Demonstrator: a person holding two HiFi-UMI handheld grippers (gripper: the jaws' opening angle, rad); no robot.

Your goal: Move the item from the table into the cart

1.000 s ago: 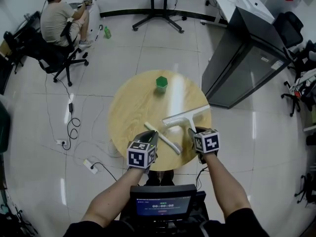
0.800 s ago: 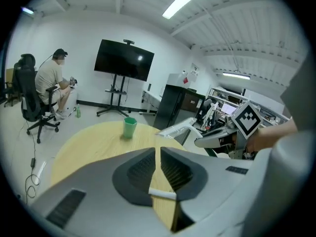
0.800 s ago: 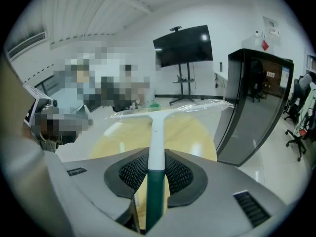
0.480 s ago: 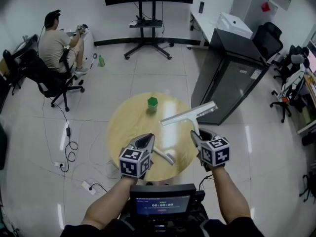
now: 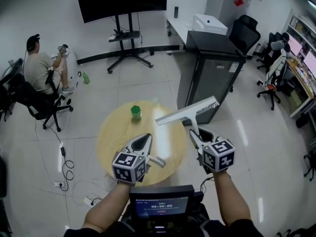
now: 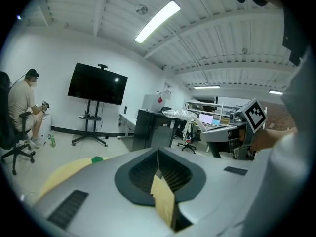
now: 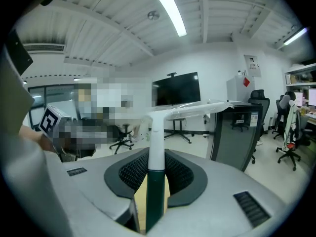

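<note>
Right gripper (image 5: 194, 133) clamped on squeegee (image 5: 187, 111), held above table (image 5: 114, 132). Left gripper (image 5: 143, 141) closed, empty. Cart drop not yet done.

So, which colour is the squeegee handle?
Squeegee handle: dark green, white further up; right gripper view.

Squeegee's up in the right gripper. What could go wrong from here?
1. The right gripper holds the squeegee low on its handle. The long blade overhangs ahead and could twist in the fingers.
2. The blade's right end reaches toward the black cabinet, so a swing that way might clip it.
</note>
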